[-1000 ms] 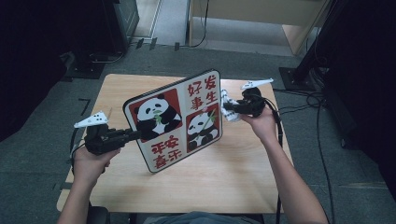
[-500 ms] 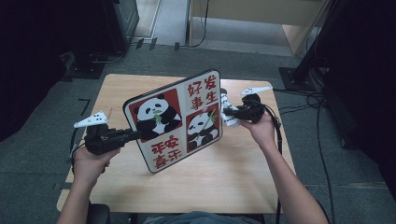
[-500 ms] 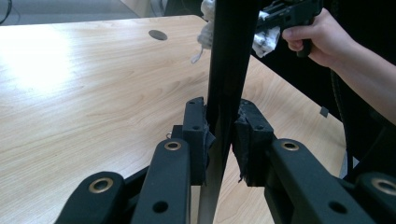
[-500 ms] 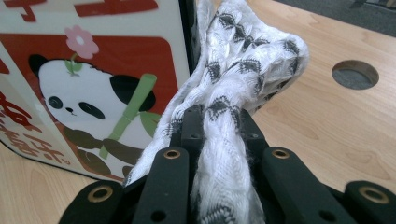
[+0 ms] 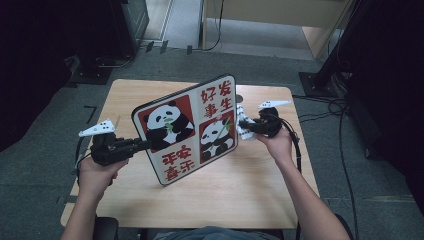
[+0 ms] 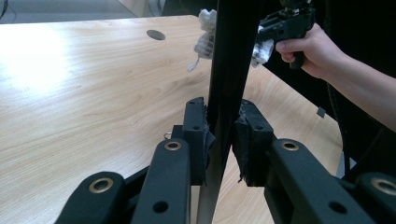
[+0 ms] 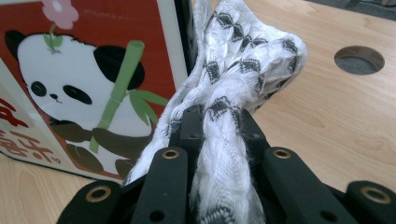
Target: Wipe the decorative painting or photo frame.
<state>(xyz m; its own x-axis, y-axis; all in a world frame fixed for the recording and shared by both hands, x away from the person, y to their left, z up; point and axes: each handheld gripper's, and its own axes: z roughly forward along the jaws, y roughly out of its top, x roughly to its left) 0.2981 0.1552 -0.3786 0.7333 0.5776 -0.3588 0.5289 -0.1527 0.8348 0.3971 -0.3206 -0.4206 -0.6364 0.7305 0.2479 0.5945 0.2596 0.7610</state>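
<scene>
The left gripper (image 5: 141,145) clamps the lower left edge of a flat rectangular board printed with red-and-white panda panels and Chinese characters (image 5: 187,127), holding it tilted up above the light wooden table (image 5: 240,195); in the left gripper view the jaws pinch the thin dark board edge-on. The right gripper (image 5: 246,126) is closed on a bunched white cloth with grey diamond pattern (image 7: 233,79), which presses against the board's right edge near the table's round hole (image 7: 358,59)
</scene>
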